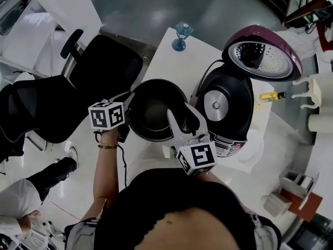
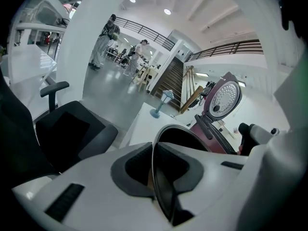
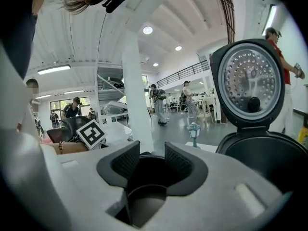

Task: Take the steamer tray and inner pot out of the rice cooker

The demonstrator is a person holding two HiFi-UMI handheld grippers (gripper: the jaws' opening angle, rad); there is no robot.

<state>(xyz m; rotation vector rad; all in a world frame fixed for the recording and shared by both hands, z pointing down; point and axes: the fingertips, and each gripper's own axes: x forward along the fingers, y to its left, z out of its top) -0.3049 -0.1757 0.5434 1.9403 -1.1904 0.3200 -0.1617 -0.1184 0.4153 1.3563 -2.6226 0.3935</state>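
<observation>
Your left gripper (image 1: 129, 104) clamps the inner pot (image 1: 152, 109) at its left rim, left of the rice cooker (image 1: 226, 104); your right gripper (image 1: 179, 113) stands parted, empty

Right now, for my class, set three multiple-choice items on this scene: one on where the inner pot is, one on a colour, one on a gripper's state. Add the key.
1. Where is the inner pot relative to the rice cooker?
A inside it
B outside it, at its left in the head view
C behind it

2. What colour is the outer shell of the lid?
A purple
B green
C yellow

3. What is the left gripper doing?
A open, empty
B shut on the pot's rim
C resting on the lid

Key:
1 B, the pot sits beside the empty cooker.
2 A, the raised lid's edge is purple.
3 B, the rim is pinched between its pads.
</observation>
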